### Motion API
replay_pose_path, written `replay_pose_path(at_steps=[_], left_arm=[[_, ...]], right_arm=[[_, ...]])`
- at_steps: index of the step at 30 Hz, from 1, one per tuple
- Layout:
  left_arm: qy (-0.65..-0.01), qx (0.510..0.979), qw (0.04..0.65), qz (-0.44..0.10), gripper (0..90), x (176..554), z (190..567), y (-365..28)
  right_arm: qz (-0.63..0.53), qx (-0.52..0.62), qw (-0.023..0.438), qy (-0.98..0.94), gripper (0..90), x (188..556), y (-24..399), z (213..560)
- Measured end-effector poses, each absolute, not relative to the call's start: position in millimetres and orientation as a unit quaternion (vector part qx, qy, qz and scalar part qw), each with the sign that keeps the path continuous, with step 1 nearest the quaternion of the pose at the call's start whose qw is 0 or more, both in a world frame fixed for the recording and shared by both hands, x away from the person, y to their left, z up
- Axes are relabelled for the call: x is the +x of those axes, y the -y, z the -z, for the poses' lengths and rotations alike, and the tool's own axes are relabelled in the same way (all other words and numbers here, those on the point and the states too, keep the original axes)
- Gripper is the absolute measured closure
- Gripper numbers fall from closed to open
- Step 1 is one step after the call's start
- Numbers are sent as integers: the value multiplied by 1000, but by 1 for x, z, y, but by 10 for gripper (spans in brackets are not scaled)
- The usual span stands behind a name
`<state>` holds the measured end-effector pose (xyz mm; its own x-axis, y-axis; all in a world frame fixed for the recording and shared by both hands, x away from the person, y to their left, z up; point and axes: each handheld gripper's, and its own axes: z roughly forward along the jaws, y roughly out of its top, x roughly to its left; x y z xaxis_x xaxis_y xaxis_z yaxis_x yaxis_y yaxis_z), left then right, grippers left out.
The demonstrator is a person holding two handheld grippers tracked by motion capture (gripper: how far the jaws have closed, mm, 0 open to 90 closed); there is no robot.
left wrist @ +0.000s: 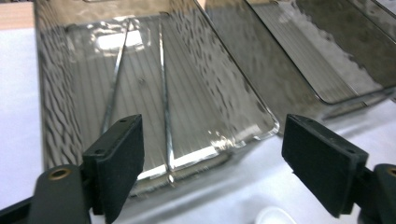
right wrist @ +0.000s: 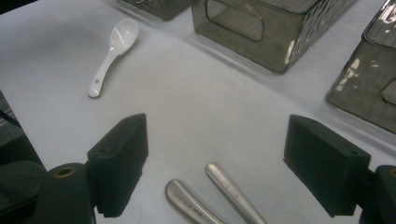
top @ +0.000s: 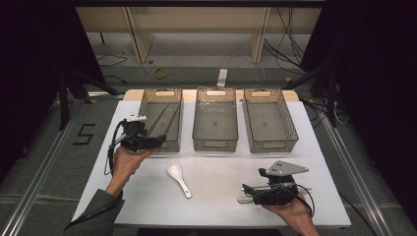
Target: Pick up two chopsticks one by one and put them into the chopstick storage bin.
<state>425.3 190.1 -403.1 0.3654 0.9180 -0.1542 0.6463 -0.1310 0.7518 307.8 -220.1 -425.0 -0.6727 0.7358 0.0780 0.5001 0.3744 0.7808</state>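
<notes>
Two thin metal sticks, prob. chopsticks (left wrist: 163,107), lie lengthwise in the left bin (top: 175,129), near ends at its front wall, far ends spread apart twd the back; nothing touches them. Left tool (top: 158,142) hangs just at that bin's front-left corner, w/ jaws spread wide and empty; in the left gripper view the sticks lie beyond and between the two pads, well clear of both. Middle bin (top: 215,120) and right bin (top: 269,120) stand beside it in a row along the far side of the white bench (top: 216,191). White ceramic spoon (top: 178,178) lies on the bench in front of the gap btw left and middle bins, bowl twd the bins, handle twd the person. Right tool (top: 244,192) rests low at the near right of the bench, jaws spread, gripping nothing; two metal handles (right wrist: 212,196) lie side by side on the bench btw its pads, not pinched.
</notes>
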Motion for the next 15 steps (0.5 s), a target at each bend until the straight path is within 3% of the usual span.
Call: replay_pose_path(at_steps=[15], left_arm=[[-497, 774, 357, -161, 155, 383, 416, -154]], right_arm=[[-408, 376, 144, -819, 227, 307, 219, 426]])
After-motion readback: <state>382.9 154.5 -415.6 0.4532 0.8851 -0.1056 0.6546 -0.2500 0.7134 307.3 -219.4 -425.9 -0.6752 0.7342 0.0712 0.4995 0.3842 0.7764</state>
